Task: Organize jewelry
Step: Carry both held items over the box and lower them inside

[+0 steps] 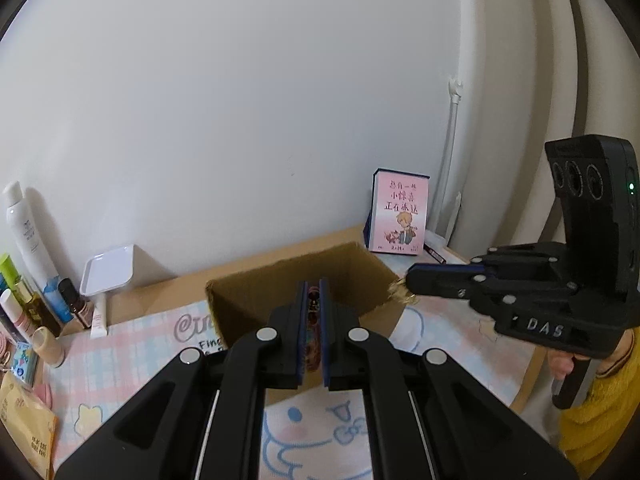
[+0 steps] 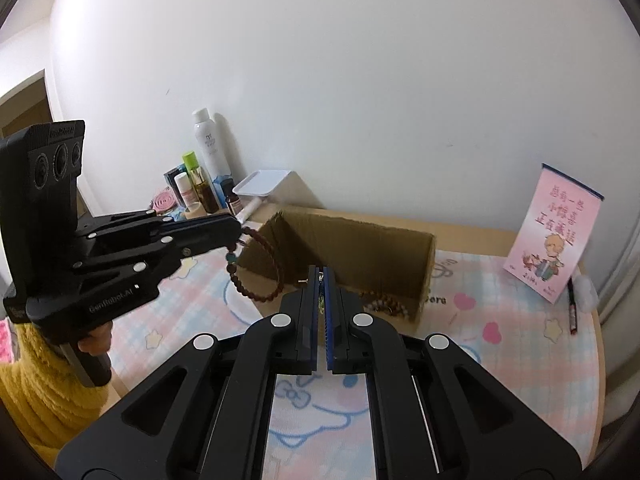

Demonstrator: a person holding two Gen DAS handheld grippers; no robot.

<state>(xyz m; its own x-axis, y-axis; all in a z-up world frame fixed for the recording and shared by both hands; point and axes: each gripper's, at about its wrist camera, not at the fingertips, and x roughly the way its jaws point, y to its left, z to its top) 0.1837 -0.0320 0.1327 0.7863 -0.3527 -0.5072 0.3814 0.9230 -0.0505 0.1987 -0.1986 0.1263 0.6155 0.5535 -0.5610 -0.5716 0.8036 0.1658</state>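
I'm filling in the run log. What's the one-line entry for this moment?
left gripper: shut on dark red bead bracelet | right gripper: shut on gold jewelry piece | both above open brown cardboard box

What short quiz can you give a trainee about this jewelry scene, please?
1. True or false: the left claw holds a brown bead bracelet that hangs free of the table.
2. Where does the second bead bracelet lie? A: inside the cardboard box. B: on the white tray. C: on the pink card.
3. Fill in: the right claw is shut on a small piece of ____ colour.

Key: 1 true; 2 A; 3 gold.
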